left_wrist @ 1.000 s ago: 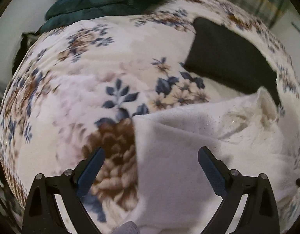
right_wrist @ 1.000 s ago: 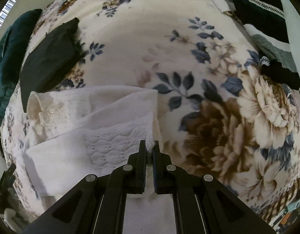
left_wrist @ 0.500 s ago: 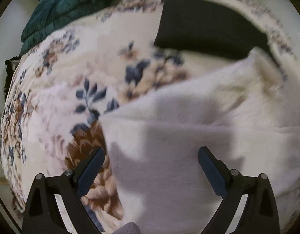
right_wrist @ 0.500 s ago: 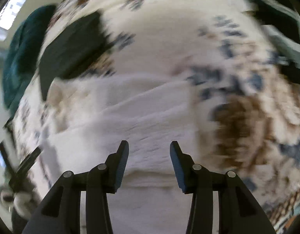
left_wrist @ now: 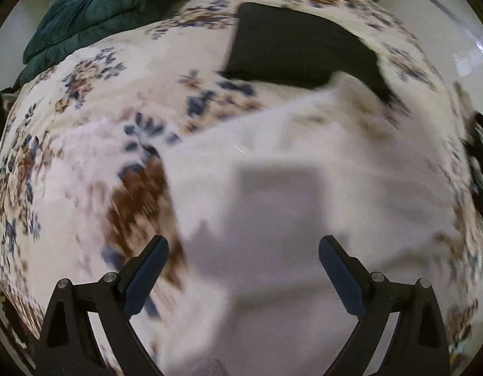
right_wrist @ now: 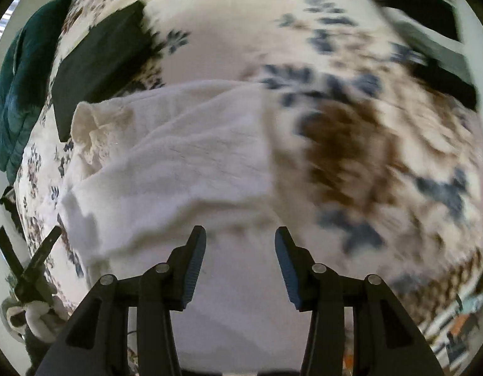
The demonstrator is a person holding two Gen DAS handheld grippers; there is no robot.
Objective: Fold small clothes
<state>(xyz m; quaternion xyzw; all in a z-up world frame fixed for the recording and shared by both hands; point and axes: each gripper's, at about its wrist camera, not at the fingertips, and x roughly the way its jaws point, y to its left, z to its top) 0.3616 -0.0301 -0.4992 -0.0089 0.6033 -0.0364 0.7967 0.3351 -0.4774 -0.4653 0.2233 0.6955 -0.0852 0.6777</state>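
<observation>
Both tongs hang over the bed, pointing steeply down, and neither grips anything. Left tongs [left_wrist: 244,249] stand spread wide, the blue pads clear of the cloth beneath them. Right tongs [right_wrist: 240,239] stand about half apart with nothing between the pads, also lifted off the fabric.

Directly under and just ahead of the left tongs lies the white garment [left_wrist: 288,169], folded into a broad flat panel, a shadow falling across its near part. From the right wrist view the same white garment [right_wrist: 178,156] lies ahead and to the left of the right tongs, layered in flat folds, with a cream ruffled edge at its far left corner.

Underneath everything spreads the floral blanket [left_wrist: 84,131], cream with brown and blue flowers, on the bed.

Beyond the white garment, touching its far edge, rests a folded black garment [left_wrist: 297,47]. Farther still, at the far left of the bed, sits a dark teal quilted cover [left_wrist: 109,3]. Far right of the right tongs lies blurred dark and grey striped clothing [right_wrist: 429,47].
</observation>
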